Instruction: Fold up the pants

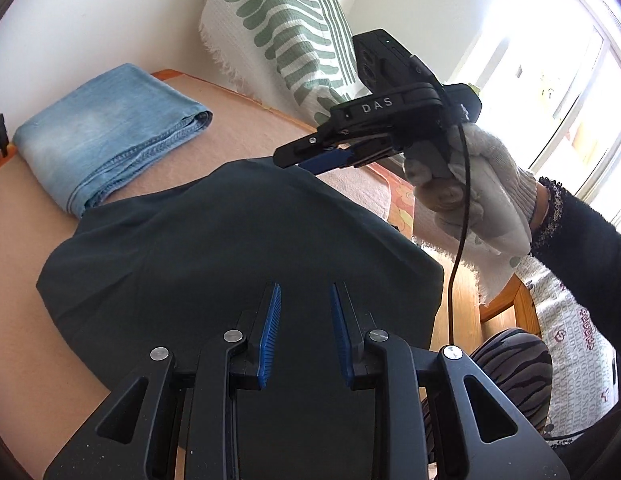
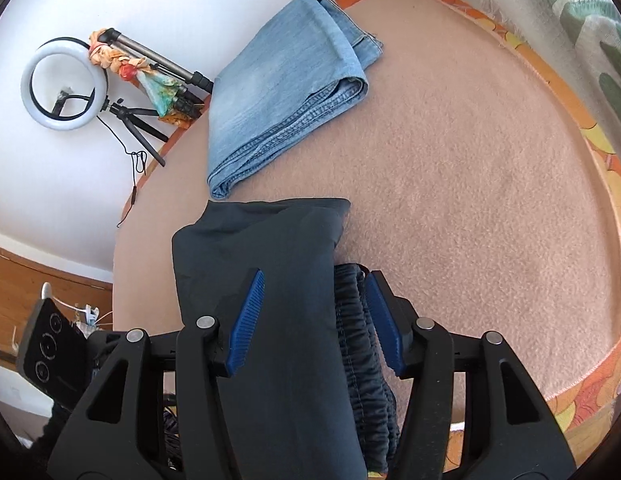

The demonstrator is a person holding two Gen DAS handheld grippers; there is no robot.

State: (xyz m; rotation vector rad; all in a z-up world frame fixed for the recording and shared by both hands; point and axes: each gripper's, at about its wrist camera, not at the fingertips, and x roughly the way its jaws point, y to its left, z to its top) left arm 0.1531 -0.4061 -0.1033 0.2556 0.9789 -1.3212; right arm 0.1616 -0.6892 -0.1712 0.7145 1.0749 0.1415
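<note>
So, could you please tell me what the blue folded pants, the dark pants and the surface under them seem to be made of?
Blue folded pants: denim, by the faded wash and thick stitched seams. Dark pants: a thin, smooth, matte woven fabric, possibly synthetic, with a gathered elastic waistband. Beige surface: a fuzzy, napped blanket or fleece with an orange patterned border.

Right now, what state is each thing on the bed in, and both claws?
Dark pants: folded into a compact stack, elastic waistband showing at the right edge.
Blue jeans: folded, lying beyond the dark pants.
Left claw: open, pads apart above the dark pants.
Right claw: open, gripping nothing.
</note>
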